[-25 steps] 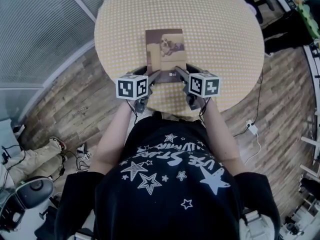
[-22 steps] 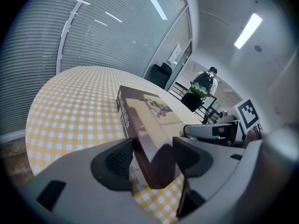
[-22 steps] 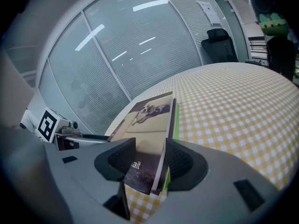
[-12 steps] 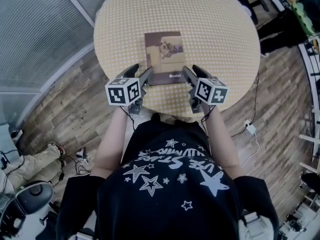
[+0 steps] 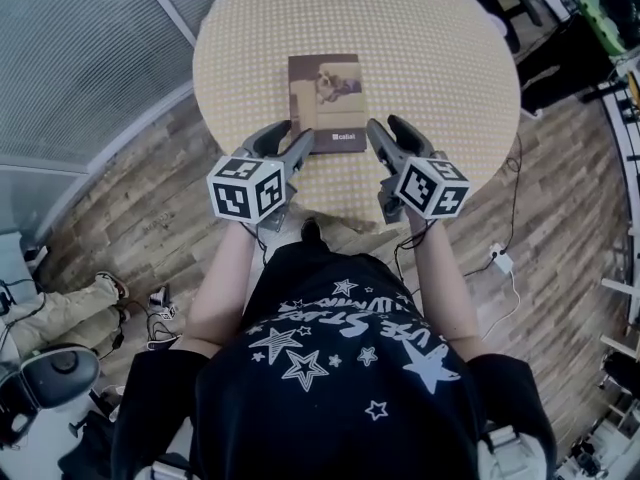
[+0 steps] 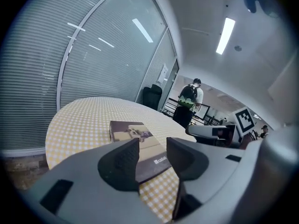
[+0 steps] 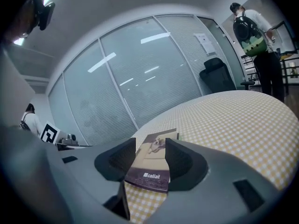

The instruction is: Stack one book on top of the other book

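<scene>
Bench (image 5: 420, 58): round, with a yellow-checked top.
Book (image 5: 326, 103): lies flat on the bench, cover up, toward the near edge.
Left gripper (image 5: 283, 136): held above the bench by the book's near left corner. Its fingers (image 6: 119, 164) have just been closing, still apart, nothing between them.
Right gripper (image 5: 390, 128): by the near right corner, fingers (image 7: 114, 162) apart, empty.

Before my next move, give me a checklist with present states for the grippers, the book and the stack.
1. Left gripper empty: ok. Its fingers have just been closing, but nothing is between them.
2. Right gripper empty: ok, fingers apart.
3. Both grippers off the book: ok, neither touches it.
4. Book flat on the table: ok.
5. Second book underneath: cannot tell, only one cover shows.
</scene>
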### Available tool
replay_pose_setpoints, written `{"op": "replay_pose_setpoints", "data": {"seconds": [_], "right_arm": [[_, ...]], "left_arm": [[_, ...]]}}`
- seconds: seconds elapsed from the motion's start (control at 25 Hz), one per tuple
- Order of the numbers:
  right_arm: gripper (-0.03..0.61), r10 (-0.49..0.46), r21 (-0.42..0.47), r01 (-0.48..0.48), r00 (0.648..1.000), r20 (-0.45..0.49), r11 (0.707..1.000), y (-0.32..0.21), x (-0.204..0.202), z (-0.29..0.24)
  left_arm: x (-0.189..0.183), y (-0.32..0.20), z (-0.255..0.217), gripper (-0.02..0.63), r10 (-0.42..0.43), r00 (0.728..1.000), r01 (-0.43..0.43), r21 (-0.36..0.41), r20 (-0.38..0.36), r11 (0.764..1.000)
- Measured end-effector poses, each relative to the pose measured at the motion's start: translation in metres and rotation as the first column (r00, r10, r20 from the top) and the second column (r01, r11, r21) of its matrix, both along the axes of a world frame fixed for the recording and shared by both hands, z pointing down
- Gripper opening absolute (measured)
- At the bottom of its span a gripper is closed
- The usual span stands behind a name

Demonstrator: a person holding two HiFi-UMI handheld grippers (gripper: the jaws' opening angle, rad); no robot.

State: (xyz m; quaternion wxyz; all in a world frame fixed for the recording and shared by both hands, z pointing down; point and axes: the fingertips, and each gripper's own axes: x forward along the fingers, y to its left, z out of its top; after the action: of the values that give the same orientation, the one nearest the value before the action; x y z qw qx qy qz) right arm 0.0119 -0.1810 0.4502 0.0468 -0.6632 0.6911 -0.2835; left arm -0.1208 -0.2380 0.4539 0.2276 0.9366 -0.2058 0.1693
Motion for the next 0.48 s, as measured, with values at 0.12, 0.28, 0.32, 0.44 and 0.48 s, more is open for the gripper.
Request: {"op": "replay_pose_setpoints", "data": {"seconds": [0.12, 0.28, 0.32, 0.44, 0.48], "right_arm": [[0.207, -0.081, 0.048, 0.080, 0.997, 0.015, 0.996, 0.018, -0.017, -0.016], [0.201, -0.210, 0.072, 0.210, 0.978, -0.006, 0.975, 0.053, -0.042, -0.029], [0.199, -0.225, 0.078, 0.225, 0.974, -0.011, 0.971, 0.062, -0.046, -0.031], [0.187, -0.243, 0.103, 0.243, 0.970, -0.013, 0.964, 0.085, -0.051, -0.040], [0.178, -0.242, 0.112, 0.242, 0.970, -0.013, 0.964, 0.093, -0.051, -0.044]], "left_arm": [[0.003, 0.024, -0.014, 0.151, 0.000, 1.000, 0.000, 0.039, -0.003, 0.999], [0.009, 0.065, -0.028, 0.132, 0.002, 1.000, -0.001, 0.050, -0.028, 0.999], [0.010, 0.075, -0.031, 0.124, 0.005, 1.000, -0.004, 0.059, -0.030, 0.998], [0.012, 0.099, -0.042, 0.103, 0.006, 0.999, -0.003, 0.083, -0.040, 0.997], [0.012, 0.107, -0.045, 0.095, 0.003, 0.999, 0.001, 0.089, -0.045, 0.996]]}}
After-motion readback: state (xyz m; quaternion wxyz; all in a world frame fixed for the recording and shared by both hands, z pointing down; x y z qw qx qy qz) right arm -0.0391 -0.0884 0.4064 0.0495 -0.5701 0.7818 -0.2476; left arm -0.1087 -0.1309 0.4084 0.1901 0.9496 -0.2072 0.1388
